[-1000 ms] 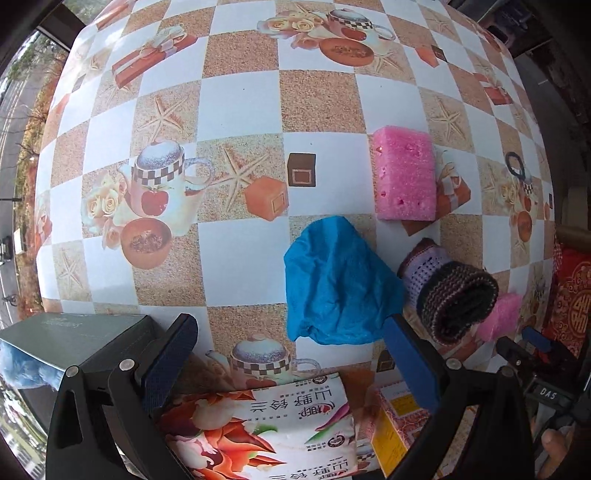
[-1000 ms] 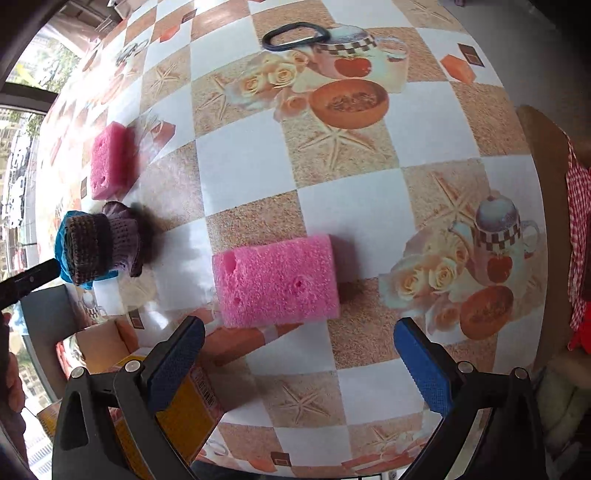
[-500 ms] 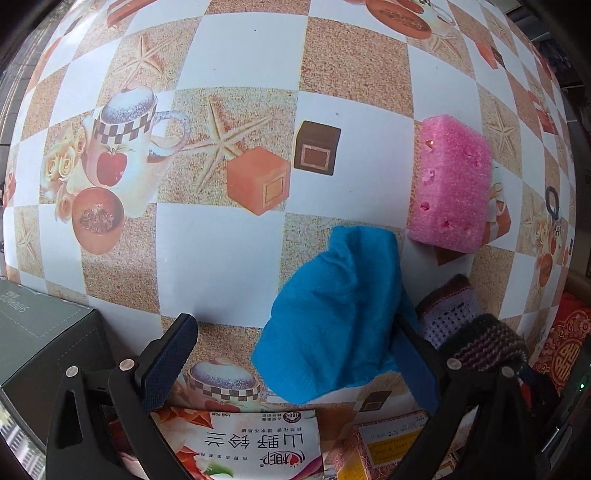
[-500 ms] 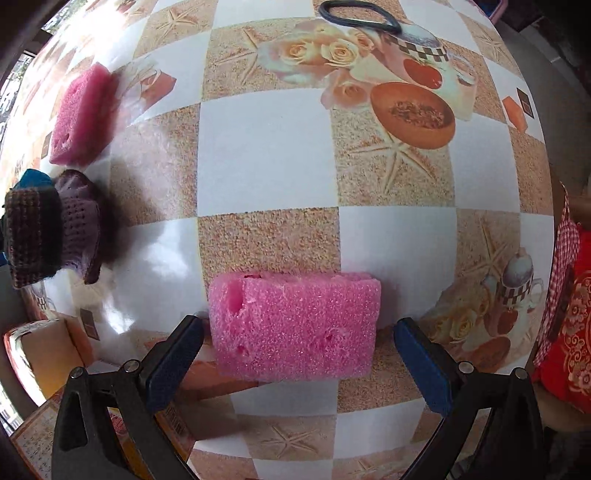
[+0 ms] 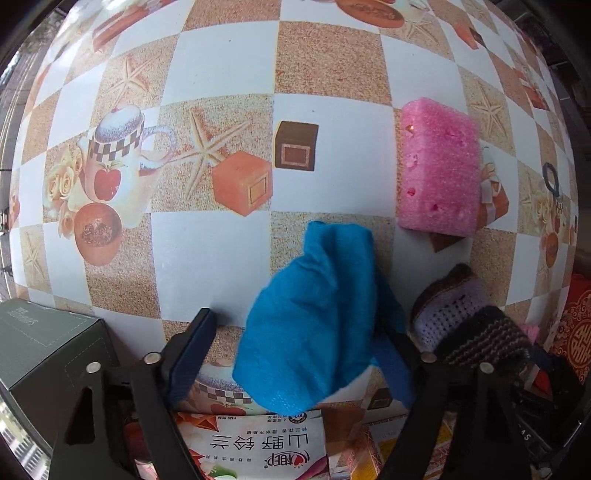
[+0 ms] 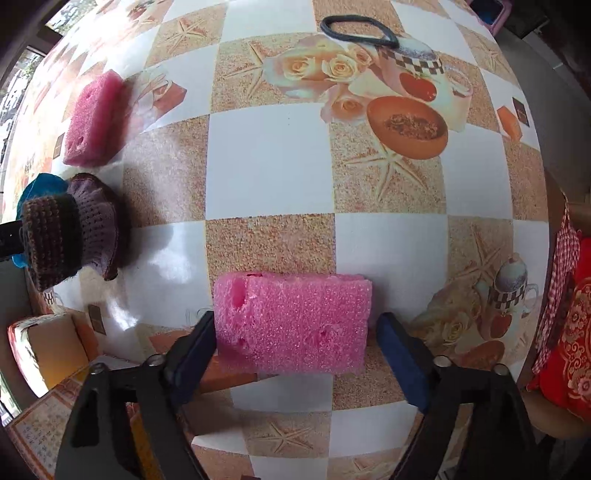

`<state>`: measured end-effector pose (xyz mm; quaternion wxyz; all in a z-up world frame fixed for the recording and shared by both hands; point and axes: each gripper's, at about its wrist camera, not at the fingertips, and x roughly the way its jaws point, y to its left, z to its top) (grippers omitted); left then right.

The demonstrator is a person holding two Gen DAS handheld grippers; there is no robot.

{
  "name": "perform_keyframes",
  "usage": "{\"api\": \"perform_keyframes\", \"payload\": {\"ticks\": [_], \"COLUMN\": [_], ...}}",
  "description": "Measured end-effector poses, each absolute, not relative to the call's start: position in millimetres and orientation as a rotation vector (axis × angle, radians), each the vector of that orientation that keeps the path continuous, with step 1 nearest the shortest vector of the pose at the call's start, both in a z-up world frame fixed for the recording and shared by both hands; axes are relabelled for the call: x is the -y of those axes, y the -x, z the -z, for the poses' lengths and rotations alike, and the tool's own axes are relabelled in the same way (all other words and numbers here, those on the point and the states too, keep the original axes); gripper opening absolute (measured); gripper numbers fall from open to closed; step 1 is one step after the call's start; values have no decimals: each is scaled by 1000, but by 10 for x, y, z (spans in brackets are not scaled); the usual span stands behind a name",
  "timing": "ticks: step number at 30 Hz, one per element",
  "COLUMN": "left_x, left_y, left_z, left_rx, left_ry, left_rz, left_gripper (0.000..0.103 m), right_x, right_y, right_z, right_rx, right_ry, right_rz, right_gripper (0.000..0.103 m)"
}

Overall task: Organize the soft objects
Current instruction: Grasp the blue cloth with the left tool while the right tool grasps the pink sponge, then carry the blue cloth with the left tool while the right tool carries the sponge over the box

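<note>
In the left wrist view my left gripper [image 5: 295,354] is open and straddles a crumpled blue cloth [image 5: 317,325] on the patterned table; its right finger touches the cloth's edge. A knitted purple and brown roll [image 5: 465,321] lies just right of it, and a pink sponge [image 5: 437,170] lies beyond. In the right wrist view my right gripper [image 6: 295,347] is open around a second pink sponge [image 6: 291,325]; the left finger touches it, the right finger stands a little off. The knitted roll [image 6: 66,236], the blue cloth [image 6: 40,184] and the far sponge [image 6: 94,120] show at the left.
A dark green box [image 5: 40,354] stands at the left near my left gripper. A printed packet [image 5: 255,446] lies under it. A black hair band [image 6: 360,31] lies at the table's far side. A cardboard box [image 6: 48,347] sits at the lower left, red fabric [image 6: 576,325] at the right.
Both grippers have moved down and forward. The left now has the blue cloth between its fingers; the right has the near pink sponge between its fingers. Both jaws have narrowed.
</note>
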<state>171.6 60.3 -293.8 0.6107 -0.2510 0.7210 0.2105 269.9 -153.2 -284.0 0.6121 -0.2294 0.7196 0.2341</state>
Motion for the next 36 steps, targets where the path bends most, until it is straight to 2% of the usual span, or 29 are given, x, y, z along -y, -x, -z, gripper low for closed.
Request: {"api": "perform_keyframes", "payload": {"ticks": [1, 2, 15, 22, 23, 36], "left_x": [-567, -550, -518, -448, -465, -468], "left_y": [-1736, -1755, -1766, -1669, -1517, -1359], "left_z": [2893, 2846, 2112, 1932, 1777, 1669], "left_rx": [-1648, -1636, -1474, -1435, -1431, -1382], "left_ry": [550, 536, 391, 367, 367, 362], "left_rz": [-465, -437, -414, -393, -392, -387], "left_gripper": [53, 40, 39, 39, 39, 39], "right_x": [1535, 1552, 1737, 1618, 1590, 1321], "right_y": [-2704, -2717, -2929, -2952, -2944, -2732], "right_z": [2805, 2791, 2530, 2140, 2095, 1915], "right_rx": [-1644, -1647, -1661, -1625, -1619, -1575], "right_ry": [537, 521, 358, 336, 337, 358], "right_rz": [-552, -575, -580, -627, -634, -674], "right_gripper": [71, 71, 71, 71, 71, 71]}}
